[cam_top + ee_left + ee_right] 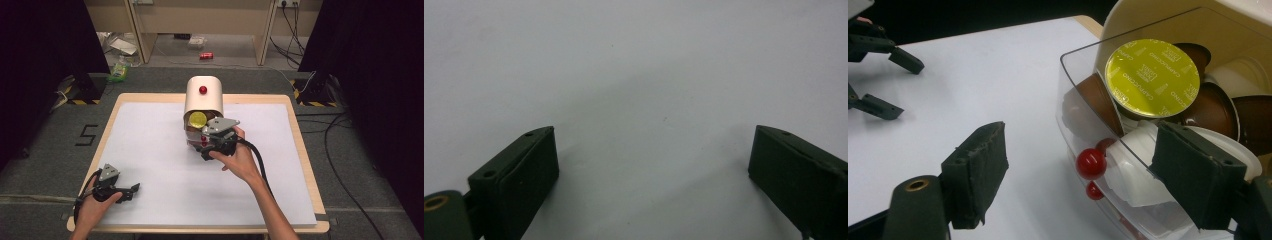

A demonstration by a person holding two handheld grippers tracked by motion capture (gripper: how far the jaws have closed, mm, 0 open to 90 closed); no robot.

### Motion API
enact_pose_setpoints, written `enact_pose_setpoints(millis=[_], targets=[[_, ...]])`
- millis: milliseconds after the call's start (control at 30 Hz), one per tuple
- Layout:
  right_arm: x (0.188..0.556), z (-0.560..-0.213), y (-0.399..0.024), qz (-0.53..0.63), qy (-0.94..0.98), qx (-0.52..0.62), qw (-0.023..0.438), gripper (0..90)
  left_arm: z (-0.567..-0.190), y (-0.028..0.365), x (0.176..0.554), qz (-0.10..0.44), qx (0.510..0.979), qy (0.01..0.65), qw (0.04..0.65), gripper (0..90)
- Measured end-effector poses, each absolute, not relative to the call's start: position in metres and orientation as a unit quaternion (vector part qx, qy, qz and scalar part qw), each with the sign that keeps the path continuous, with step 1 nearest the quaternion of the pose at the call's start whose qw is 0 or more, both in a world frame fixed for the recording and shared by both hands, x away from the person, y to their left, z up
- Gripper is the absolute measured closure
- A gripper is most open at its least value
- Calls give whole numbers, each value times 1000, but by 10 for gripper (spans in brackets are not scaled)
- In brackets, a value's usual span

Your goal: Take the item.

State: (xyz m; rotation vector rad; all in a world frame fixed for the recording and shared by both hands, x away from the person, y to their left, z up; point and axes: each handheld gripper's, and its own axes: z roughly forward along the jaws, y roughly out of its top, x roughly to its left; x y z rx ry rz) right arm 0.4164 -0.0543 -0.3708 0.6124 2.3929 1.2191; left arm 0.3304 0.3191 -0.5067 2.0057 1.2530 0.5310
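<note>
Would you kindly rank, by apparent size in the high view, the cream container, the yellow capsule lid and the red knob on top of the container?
1. cream container
2. yellow capsule lid
3. red knob

A clear drawer (pixel 1083 125) with a red knob (pixel 1091 163) stands open, holding coffee capsules (pixel 1152 77).

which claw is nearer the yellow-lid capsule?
Right. The right claw is at the clear drawer holding the yellow-lid capsule, jaws open. The left claw rests open near the table's front-left corner.
</note>
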Motion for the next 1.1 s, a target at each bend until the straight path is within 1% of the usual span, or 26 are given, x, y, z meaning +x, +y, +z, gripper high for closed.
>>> enact_pose_setpoints(millis=[167, 1100], targets=[[411, -373, -59, 448, 847, 218, 183, 231, -507, 319, 330, 205, 775, 484, 351, 52], [381, -382, -63, 446, 854, 206, 170, 239, -507, 319, 330, 207, 775, 484, 350, 52]])
